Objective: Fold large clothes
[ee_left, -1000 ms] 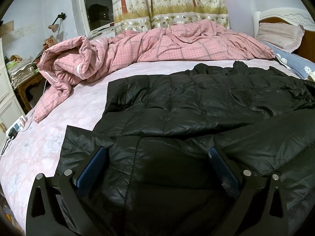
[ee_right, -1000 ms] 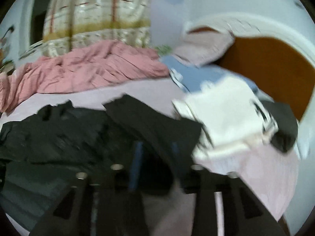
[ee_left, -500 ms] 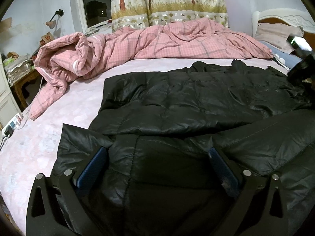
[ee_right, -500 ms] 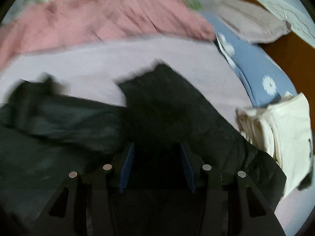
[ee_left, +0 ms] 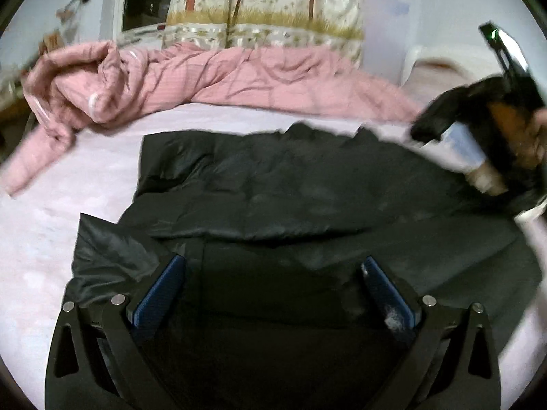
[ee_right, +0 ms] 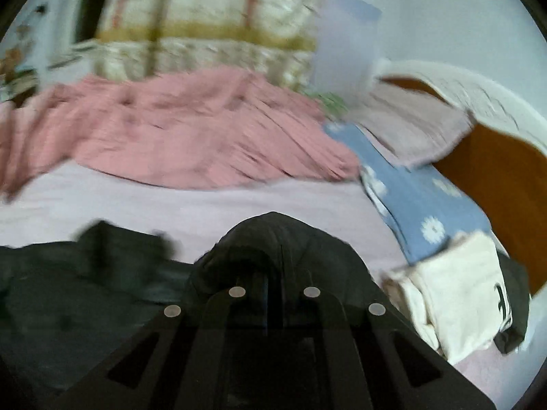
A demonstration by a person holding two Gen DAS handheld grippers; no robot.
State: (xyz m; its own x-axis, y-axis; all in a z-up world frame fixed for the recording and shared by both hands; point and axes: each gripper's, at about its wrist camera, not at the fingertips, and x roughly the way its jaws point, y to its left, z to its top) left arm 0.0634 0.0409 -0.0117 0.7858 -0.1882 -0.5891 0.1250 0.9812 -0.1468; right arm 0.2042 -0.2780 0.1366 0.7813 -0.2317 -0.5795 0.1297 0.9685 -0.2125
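A large black puffer jacket (ee_left: 273, 184) lies spread on the pale pink bed sheet (ee_left: 41, 239). My left gripper (ee_left: 273, 287) is open, its blue pads wide apart over the jacket's near part. My right gripper (ee_right: 273, 283) is shut on a fold of the jacket's sleeve (ee_right: 277, 239) and holds it raised above the bed. The right gripper also shows in the left wrist view (ee_left: 478, 130) at the far right, lifting black fabric. Both views are blurred by motion.
A crumpled pink quilt (ee_left: 212, 78) lies along the far side of the bed. A blue flowered pillow (ee_right: 420, 201), a folded cream garment (ee_right: 458, 294) and the wooden headboard (ee_right: 502, 184) are at the right. A curtain (ee_left: 266, 3) hangs behind.
My right gripper has closed on the jacket sleeve and lifted it up. My left gripper stays open and has risen slightly over the jacket.
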